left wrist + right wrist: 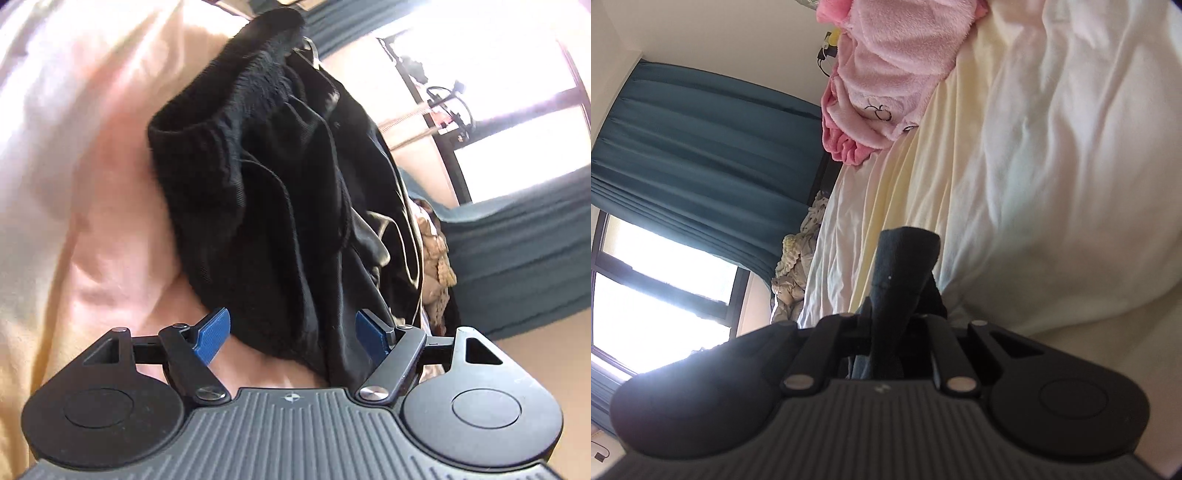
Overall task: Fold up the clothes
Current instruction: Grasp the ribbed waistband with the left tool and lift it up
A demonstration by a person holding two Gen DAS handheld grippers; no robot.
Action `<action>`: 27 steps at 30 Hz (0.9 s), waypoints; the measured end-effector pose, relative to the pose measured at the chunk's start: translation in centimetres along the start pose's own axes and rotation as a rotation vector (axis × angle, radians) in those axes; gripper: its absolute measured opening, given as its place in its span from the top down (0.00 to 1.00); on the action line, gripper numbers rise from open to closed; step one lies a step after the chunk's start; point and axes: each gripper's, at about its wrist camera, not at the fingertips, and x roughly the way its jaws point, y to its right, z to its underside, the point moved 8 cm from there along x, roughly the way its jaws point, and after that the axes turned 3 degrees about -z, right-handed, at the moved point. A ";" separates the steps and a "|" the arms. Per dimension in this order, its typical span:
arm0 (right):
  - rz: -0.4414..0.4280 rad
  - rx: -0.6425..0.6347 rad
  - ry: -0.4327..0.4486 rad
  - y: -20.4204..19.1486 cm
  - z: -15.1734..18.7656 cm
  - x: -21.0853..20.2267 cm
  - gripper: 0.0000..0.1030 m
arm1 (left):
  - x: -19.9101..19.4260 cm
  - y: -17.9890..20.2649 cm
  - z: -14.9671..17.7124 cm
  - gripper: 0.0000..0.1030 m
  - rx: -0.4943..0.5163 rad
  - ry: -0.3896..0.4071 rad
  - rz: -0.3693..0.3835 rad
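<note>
A black garment [280, 192] with a ribbed waistband and thin drawcords lies bunched on the pale pink bed sheet [81, 206] in the left wrist view. My left gripper [293, 334] is open, its blue pads [212, 334] on either side of the garment's near edge, not closed on it. In the right wrist view my right gripper [892, 317] is shut on a fold of dark cloth [905, 266] that sticks up between its jaws, held over the cream bed sheet [1015, 166].
A fluffy pink garment [886, 74] lies at the bed's far end. Teal curtains [701, 147] and a bright window [657, 302] stand beside the bed. A crumpled beige cloth [437, 258] lies at the bed edge behind the black garment.
</note>
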 end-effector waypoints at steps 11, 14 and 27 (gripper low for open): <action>0.032 -0.103 0.061 -1.0 -0.2 -2.1 0.89 | 2.1 -1.3 -3.7 0.34 -0.074 0.067 -0.019; 0.031 -0.136 0.097 -1.8 -0.1 -2.2 0.91 | 1.0 -2.0 -3.4 0.35 -0.097 0.069 -0.032; 0.096 -0.153 0.116 -1.3 0.2 -1.4 0.90 | 2.7 -1.6 -4.5 0.34 -0.039 0.188 -0.086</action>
